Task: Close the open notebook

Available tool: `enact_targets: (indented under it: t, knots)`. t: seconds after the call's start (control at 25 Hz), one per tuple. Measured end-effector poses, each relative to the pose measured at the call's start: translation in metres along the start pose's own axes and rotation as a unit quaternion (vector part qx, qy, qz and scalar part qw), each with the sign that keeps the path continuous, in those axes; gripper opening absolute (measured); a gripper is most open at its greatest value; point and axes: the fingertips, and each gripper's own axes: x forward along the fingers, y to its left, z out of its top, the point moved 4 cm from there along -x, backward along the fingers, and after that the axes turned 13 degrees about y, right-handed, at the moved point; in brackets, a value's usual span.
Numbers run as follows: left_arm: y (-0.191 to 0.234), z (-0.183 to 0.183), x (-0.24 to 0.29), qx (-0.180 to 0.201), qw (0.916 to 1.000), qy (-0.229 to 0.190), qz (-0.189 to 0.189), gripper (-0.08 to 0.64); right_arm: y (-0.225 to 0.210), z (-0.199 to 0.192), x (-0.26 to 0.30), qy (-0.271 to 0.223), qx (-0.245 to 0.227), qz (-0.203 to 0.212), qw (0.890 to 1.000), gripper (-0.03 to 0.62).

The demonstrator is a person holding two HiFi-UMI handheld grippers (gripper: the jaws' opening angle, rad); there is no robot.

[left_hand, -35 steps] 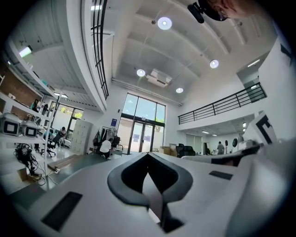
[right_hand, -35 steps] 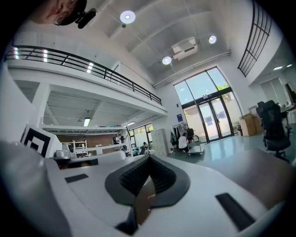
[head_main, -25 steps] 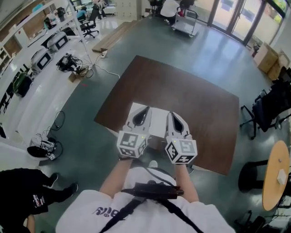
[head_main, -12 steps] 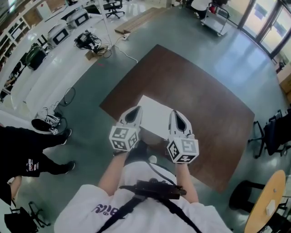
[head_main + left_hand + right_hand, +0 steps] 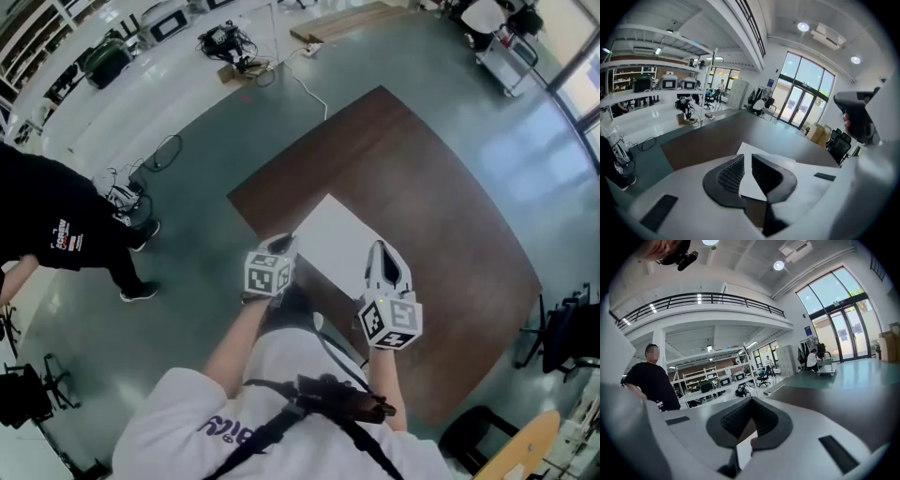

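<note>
Left gripper (image 5: 746, 158): jaws drawn almost together, only a thin slit between the tips, nothing held.
Right gripper (image 5: 751, 402): tips meeting, empty.
Notebook (image 5: 334, 238): white, flat, centre of the head view, just beyond both grippers.
Table (image 5: 436, 178): dark brown; the notebook lies at its near-left edge.
Person (image 5: 52, 220): in black, at the left edge.

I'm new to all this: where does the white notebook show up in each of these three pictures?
Head view: the notebook lies mid-picture at the brown table's near edge.
Left gripper view: low centre, just beyond the left gripper's jaws.
Right gripper view: only a white sliver, likely the notebook, in the gap of the right gripper's jaws.
Shared landmark: the brown table.
</note>
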Motion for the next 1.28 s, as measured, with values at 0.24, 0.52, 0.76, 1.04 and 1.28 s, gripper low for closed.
enact_targets:
  t: [0.24,0.52,0.76,1.04,1.28]
  knots:
    - [0.038,-0.043,0.043,-0.037,0.9954,0.088,-0.007,0.076,-0.011,-0.021,0.021,0.04,0.01,-0.008,0.999,-0.006]
    - [0.047,-0.061,0.087,-0.032,0.9906,0.132,-0.017,0.164,-0.039,-0.031,0.033,0.057,0.014,-0.034,0.998,-0.006]
    - [0.058,-0.072,0.108,-0.015,0.9898,0.142,0.003,0.164,-0.045,-0.037,0.041,0.072,0.002,-0.053,0.996,-0.006]
    - [0.061,-0.075,0.115,-0.001,0.9875,0.156,0.027,0.161,-0.053,-0.048,0.046,0.08,0.009,-0.075,0.994,-0.006]
    - [0.059,-0.079,0.114,-0.014,0.9863,0.16,0.038,0.094,-0.057,-0.047,0.041,0.07,0.018,-0.086,0.994,-0.006]
